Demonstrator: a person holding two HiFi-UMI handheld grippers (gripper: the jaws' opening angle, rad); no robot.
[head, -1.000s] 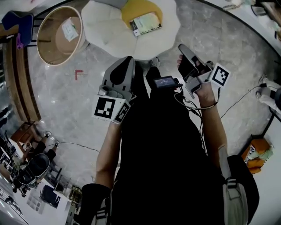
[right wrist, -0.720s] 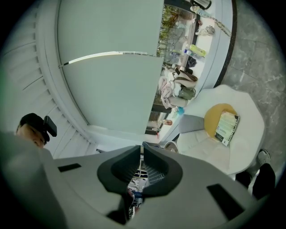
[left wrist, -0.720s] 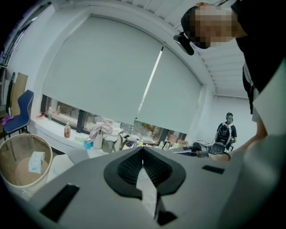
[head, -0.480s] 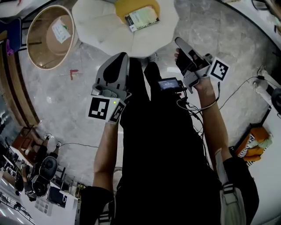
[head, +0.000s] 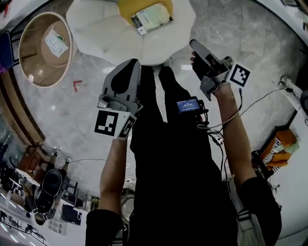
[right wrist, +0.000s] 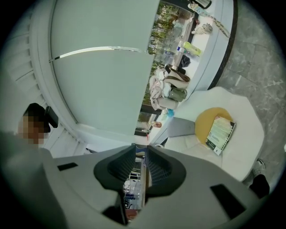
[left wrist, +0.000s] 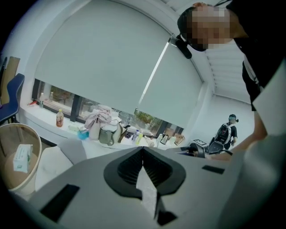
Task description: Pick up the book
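One book (head: 151, 18) lies flat on one yellow cushion (head: 126, 6), which sits on one white seat (head: 103, 29) on the grey floor (head: 72, 113). The book is well ahead of both grippers and neither touches it. The left gripper (left wrist: 142, 150) has its jaws together at the tips, with nothing between them. The right gripper (right wrist: 141, 152) has just been opening its jaws; they stand a narrow gap apart and hold nothing. Each gripper carries one marker cube. Left of the seat stands one round basket (head: 36, 67) with one packet (head: 56, 42) inside.
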